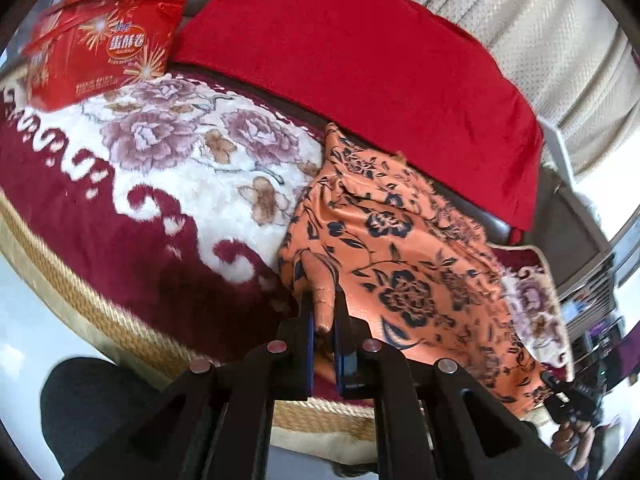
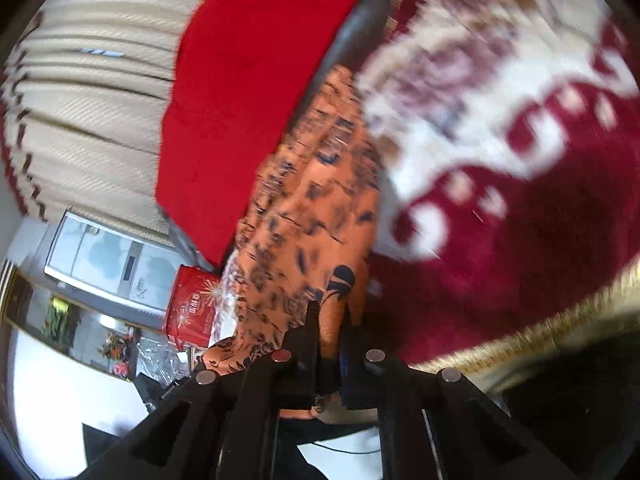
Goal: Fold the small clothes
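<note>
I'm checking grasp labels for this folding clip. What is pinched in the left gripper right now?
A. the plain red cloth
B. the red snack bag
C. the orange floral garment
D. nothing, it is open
C: in the left wrist view the left gripper is closed on a fold of the orange floral garment, which runs between its fingers.

Smooth cloth garment, fuzzy plush blanket, glossy plastic bag.

Both wrist views look closely along tongs at shared orange cloth.
</note>
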